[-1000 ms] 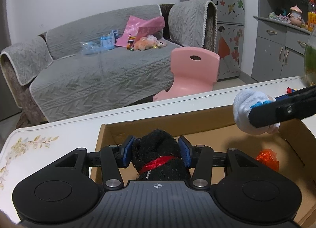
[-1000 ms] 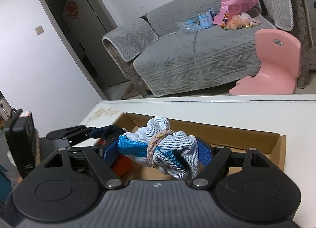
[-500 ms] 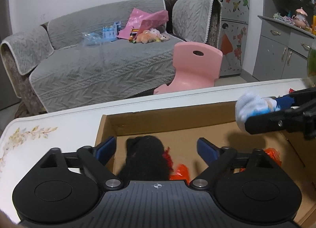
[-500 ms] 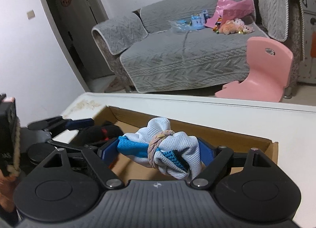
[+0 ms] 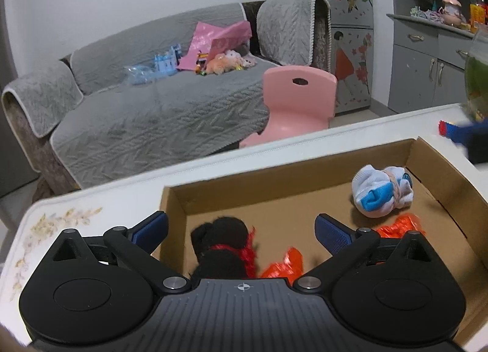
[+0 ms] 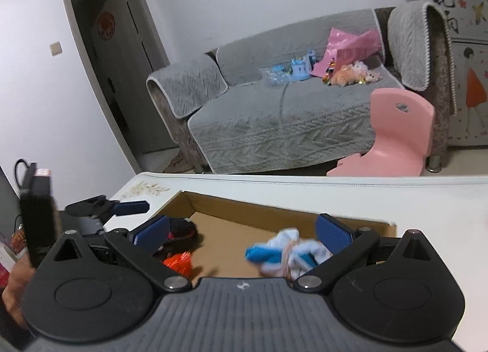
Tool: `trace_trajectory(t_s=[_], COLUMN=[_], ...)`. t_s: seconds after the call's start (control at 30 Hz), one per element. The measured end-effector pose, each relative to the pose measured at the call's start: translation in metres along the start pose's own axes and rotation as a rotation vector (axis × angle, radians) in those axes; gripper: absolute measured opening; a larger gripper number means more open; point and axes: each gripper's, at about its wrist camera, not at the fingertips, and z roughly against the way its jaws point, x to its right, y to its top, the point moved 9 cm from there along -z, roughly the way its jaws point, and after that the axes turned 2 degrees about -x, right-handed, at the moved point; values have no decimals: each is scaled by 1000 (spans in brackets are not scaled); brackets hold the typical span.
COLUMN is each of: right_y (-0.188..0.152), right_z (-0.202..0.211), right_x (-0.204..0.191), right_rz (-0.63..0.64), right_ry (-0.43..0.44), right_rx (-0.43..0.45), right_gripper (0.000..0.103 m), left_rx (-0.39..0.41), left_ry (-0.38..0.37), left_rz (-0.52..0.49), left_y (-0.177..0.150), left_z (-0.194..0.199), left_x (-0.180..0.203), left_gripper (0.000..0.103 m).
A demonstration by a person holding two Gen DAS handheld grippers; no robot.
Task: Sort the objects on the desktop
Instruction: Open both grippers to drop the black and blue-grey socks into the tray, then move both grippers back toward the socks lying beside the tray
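Hovering over the near-left part of the cardboard box (image 5: 305, 166), the left gripper (image 5: 241, 227) has its jaws opening, pads spread wide and touching nothing. Black sock bundle (image 5: 219, 245) with a red band lies between and below them on the box floor, close to the left wall. Orange wrapper (image 5: 283, 265) lies just beside it on the right. A second orange wrapper (image 5: 399, 224) sits near the box's right side.

Right gripper (image 6: 242, 230) jaws also opening; pads clear of the cloth. White-and-blue sock bundle (image 6: 286, 254) lies below them, toward the right pad, blurred in the right wrist view. In the left wrist view the same bundle (image 5: 381, 193) rests on the box floor near the far right corner, just short of the back wall.

Box edges: low walls all round, top open. Bare floor shows across the middle of the box, between the two bundles. The box sits on a white table (image 5: 100, 199) with a floral print at its left end; a strip of bare tabletop runs beyond the far wall of the box.

Beyond the table edge: pink chair (image 5: 296, 102) on the floor, grey sofa (image 5: 152, 114) behind it with toys on the seat.
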Motion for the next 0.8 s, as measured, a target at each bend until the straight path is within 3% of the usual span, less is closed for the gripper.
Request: trace_trajectory(t_s=[0.2,0.33,0.4,0.73,0.8], right_y=[-51,-81,-90,-105,-101], right_z=[24,28,32,48,48], right_x=[-4,-11,-16,-30,-29], right_rz=[-122,-123,-93,-26,-28], right_ry=[2,-50,-67,-56,-47], right_rx=[-52,-118,-120,-157,-149], right_gripper=[102,102,102,103,102], left_rx=[-92,-124,-139,-180,-167], left_ry=[24,48,25,10,36], left_rz=[-30,-46,-31,-11,-31], left_y=[-40,-63,-69,-87,-89], left_z=[0,8,13,33,40], left_x=[8,10,13,16,14], left_gripper=[103,103,103,102,102])
